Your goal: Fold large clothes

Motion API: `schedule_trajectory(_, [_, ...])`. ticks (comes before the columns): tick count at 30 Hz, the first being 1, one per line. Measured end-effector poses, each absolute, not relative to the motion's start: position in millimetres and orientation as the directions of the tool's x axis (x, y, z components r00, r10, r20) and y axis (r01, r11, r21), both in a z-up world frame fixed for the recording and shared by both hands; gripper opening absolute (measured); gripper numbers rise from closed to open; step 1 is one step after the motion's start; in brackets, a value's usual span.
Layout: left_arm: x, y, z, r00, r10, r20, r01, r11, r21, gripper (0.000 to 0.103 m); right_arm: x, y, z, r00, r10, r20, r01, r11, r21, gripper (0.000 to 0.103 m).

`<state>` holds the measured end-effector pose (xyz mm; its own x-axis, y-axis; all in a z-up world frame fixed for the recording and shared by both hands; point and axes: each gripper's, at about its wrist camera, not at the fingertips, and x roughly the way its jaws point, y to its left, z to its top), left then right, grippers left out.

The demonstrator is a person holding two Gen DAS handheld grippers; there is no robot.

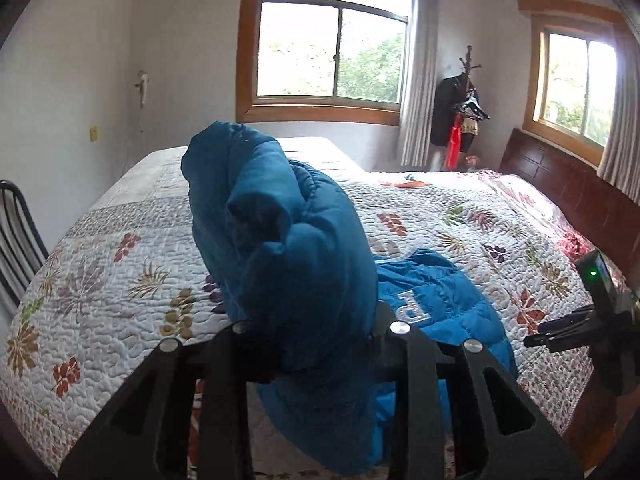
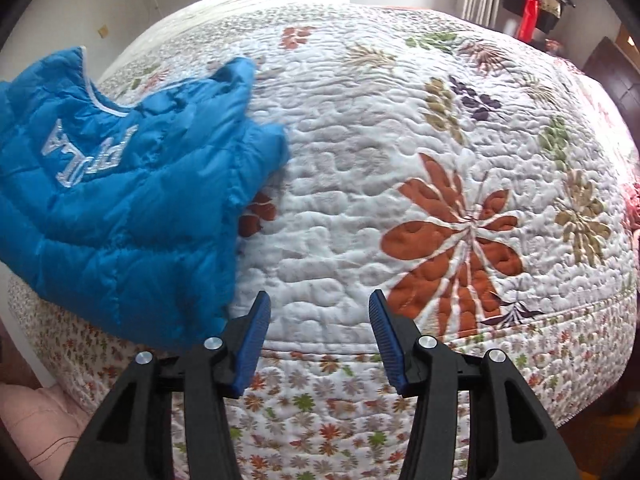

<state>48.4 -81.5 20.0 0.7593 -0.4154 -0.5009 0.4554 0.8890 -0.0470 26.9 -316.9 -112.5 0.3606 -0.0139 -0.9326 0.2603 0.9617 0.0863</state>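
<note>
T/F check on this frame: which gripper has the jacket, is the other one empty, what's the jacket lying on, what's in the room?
1. The left gripper is shut on part of the blue jacket. True.
2. The right gripper grips the jacket. False: its jaws are open with nothing between them; the jacket lies beside it.
3. The jacket rests on a flowered quilt. True.
4. The jacket is red. False: it is blue with pale lettering.
5. The room has no window. False: a wood-framed window is behind the bed.

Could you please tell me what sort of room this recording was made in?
Most likely a bedroom in a home: a bed under a floral quilt, a dark wooden headboard, and a coat stand between two curtained windows.
</note>
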Motion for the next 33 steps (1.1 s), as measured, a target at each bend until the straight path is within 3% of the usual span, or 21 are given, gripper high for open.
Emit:
schedule_trajectory(4, [43, -129, 12, 0.733, -0.449, -0.51, 0.538, 0.842, 0.032, 0.029, 21, -347, -129, 0.33, 0.002, -0.944, 0.346, 0.93, 0.123, 0.051])
schedule_trajectory(7, [45, -167, -8, 0.673, -0.473, -0.568, 0.611, 0.789, 0.067, 0.03, 18, -363, -143, 0.312, 0.009, -0.95, 0.386, 0.913, 0.135, 0.051])
schedule_trajectory(11, [52, -206, -46, 0.556, -0.491, -0.671, 0.69, 0.723, 0.042, 0.033, 22, -371, -152, 0.314, 0.034, -0.949, 0.392, 0.906, 0.162, 0.051])
schedule_trajectory(23, [64, -218, -79, 0.456, -0.542, -0.706, 0.707, 0.702, -0.082, 0.038, 35, -370, -159, 0.308, -0.006, -0.951, 0.392, 0.912, 0.121, 0.058])
schedule_trajectory(27, [67, -208, -70, 0.393, -0.591, -0.705, 0.713, 0.68, -0.171, 0.044, 36, -371, -158, 0.3, 0.006, -0.954, 0.404, 0.905, 0.133, 0.059])
schedule_trajectory(31, [70, -180, -44, 0.126, -0.79, -0.6, 0.716, 0.491, -0.496, 0.079, 40, -371, -153, 0.294, -0.006, -0.956, 0.402, 0.908, 0.118, 0.059])
schedule_trajectory(33, [70, -166, -31, 0.031, -0.852, -0.522, 0.699, 0.392, -0.598, 0.078, 45, -371, -147, 0.296, -0.013, -0.955, 0.398, 0.911, 0.111, 0.059])
